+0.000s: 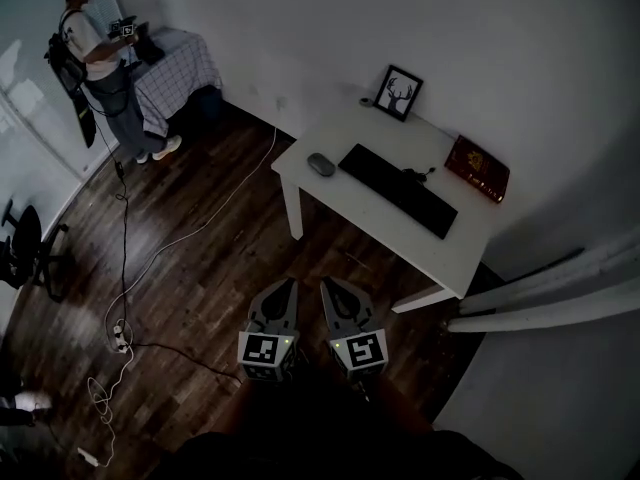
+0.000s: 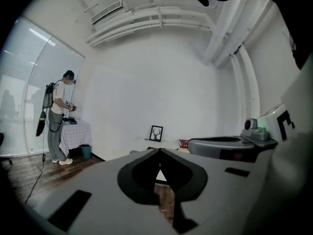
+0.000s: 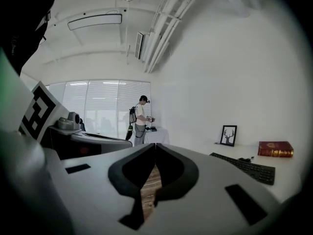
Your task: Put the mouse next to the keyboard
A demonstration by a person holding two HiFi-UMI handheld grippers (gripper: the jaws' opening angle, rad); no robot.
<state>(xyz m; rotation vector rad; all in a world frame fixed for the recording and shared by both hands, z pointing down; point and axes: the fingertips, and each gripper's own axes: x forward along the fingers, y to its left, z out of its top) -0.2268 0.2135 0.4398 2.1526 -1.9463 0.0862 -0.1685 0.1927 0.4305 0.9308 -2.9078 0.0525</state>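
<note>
Broadly, a dark wood floor [image 1: 200,268] fills most of the head view, and a white counter [image 1: 380,220] stands against the far wall. Another person [image 1: 98,53] stands in the far left corner beside a checked cloth [image 1: 185,68], well apart from the counter. A long cable [image 1: 150,253] trails over the floor between that corner and the foreground.

Both grippers are held low and close to the holder's body. They hang over the floor, well short of the counter, side by side with their marker cubes nearest the camera. The left gripper [image 1: 290,286] leans a little rightward and the right gripper [image 1: 328,284] a little leftward, so their tips draw near each other and aim toward the counter's near edge. Each gripper's own view shows its jaws pressed together with nothing between them. Only floorboards show through the slot behind the tips.

On the counter, a black keyboard [image 1: 397,190] lies diagonally across the middle. A red book [image 1: 477,168] lies beyond the keyboard's right end, near the wall. A framed deer picture [image 1: 399,92] stands upright at the back edge. The grey mouse [image 1: 320,164] rests on the counter near its left corner, just beside the keyboard's left end, with a narrow gap between the two.
</note>
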